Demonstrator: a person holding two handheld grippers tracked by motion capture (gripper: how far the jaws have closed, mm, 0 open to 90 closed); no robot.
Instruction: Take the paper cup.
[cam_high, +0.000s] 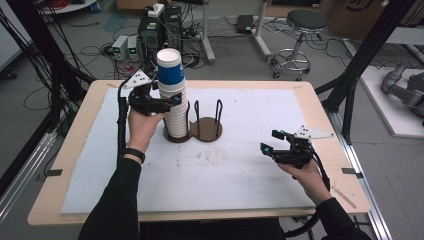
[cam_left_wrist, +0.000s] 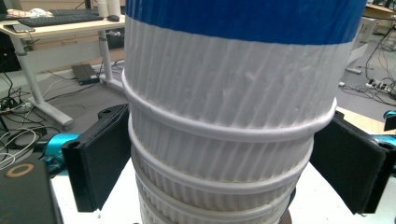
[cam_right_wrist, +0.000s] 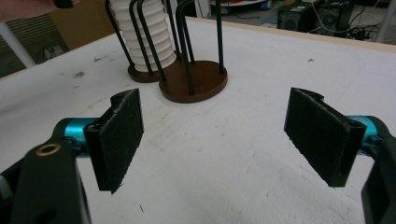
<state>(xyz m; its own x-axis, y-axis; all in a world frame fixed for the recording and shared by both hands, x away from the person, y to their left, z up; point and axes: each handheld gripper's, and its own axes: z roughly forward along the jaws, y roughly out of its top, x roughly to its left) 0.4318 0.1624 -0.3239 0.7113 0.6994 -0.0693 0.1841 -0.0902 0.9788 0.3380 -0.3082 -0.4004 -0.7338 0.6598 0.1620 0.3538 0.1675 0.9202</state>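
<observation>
A tall stack of ribbed white paper cups (cam_high: 172, 107), topped by a blue-banded cup (cam_high: 169, 70), stands in the left ring of a brown two-ring holder (cam_high: 207, 131) with black wire loops. My left gripper (cam_high: 175, 100) reaches in from the left, and its pads sit against both sides of the stack (cam_left_wrist: 224, 93) just below the blue-banded cup. In the left gripper view the pads (cam_left_wrist: 100, 163) flank the cups' rims. My right gripper (cam_high: 269, 141) hovers open over the mat at the right with nothing between its pads (cam_right_wrist: 121, 140), facing the holder (cam_right_wrist: 194, 79) and stack (cam_right_wrist: 144, 32).
A white mat (cam_high: 240, 170) covers the wooden table (cam_high: 75, 165). The holder's right ring (cam_high: 210, 125) has no cups in it. Beyond the far edge are a stool (cam_high: 300, 30), black frame posts and cables on the floor.
</observation>
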